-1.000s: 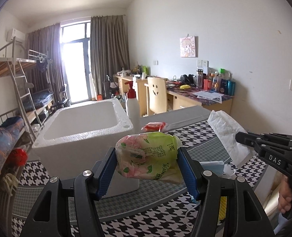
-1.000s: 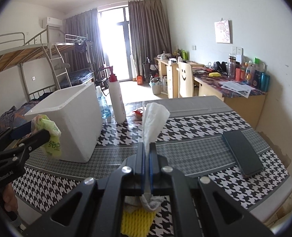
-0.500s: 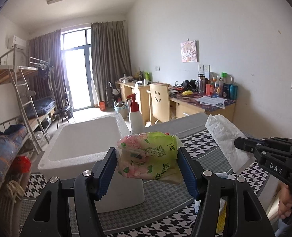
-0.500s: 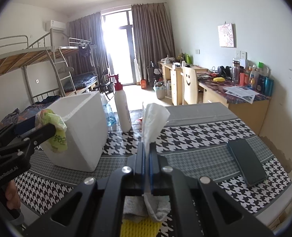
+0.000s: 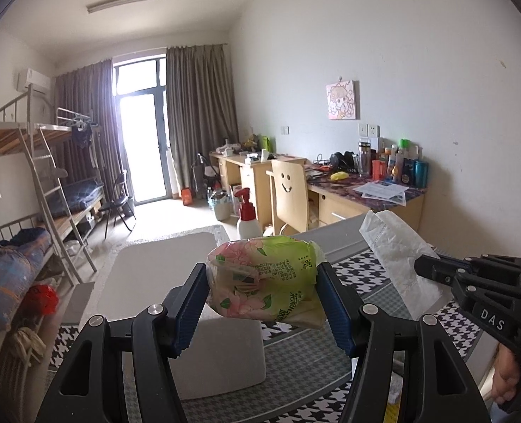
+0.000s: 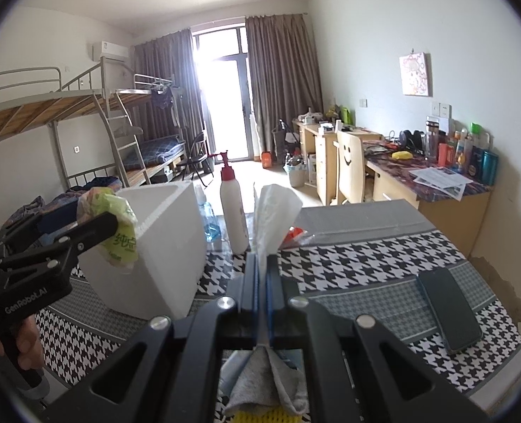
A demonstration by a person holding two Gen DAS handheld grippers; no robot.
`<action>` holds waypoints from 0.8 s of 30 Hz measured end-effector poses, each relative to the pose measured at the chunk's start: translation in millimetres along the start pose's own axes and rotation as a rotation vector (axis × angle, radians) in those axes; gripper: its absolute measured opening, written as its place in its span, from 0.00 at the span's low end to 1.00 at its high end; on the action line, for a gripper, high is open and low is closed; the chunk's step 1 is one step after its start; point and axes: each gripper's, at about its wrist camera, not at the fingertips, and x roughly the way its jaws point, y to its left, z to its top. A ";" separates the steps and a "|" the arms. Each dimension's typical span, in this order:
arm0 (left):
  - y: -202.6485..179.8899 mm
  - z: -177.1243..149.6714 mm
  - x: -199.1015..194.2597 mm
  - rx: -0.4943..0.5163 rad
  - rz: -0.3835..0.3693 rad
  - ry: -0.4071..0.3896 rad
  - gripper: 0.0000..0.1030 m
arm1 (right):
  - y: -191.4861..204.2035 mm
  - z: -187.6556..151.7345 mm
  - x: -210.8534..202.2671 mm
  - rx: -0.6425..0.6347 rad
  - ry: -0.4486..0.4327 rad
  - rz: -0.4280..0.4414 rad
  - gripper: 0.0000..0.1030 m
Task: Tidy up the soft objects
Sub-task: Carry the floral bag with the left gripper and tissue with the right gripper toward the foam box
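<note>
Counted on the houndstooth table [image 6: 348, 275]: one foam box [image 6: 161, 243], one pump bottle [image 6: 233, 208], one phone [image 6: 449, 308], one tissue pack [image 5: 264, 287], one white tissue [image 6: 273, 213], two grippers [image 5: 264, 303] [image 6: 262, 264].

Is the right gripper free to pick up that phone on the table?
Probably not yet: the right gripper is shut on a white tissue. The phone itself lies uncovered on the table.
</note>
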 end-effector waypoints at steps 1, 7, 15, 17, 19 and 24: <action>-0.8 0.5 0.1 0.001 0.005 -0.002 0.62 | 1.1 0.7 -0.3 -0.002 -0.003 0.001 0.06; 1.8 7.3 2.0 0.001 0.012 -0.014 0.62 | 4.1 7.7 3.0 -0.010 -0.013 0.015 0.06; 16.4 18.5 5.6 -0.018 0.052 -0.025 0.62 | 9.5 21.5 9.4 -0.015 -0.050 0.035 0.06; 22.6 22.0 6.3 -0.028 0.071 -0.029 0.62 | 12.4 25.0 10.8 -0.017 -0.051 0.050 0.06; 27.5 24.4 7.1 -0.036 0.088 -0.032 0.62 | 15.9 29.8 12.9 -0.024 -0.056 0.060 0.06; 41.0 29.7 11.4 -0.056 0.134 -0.033 0.62 | 24.9 38.2 20.5 -0.032 -0.048 0.100 0.06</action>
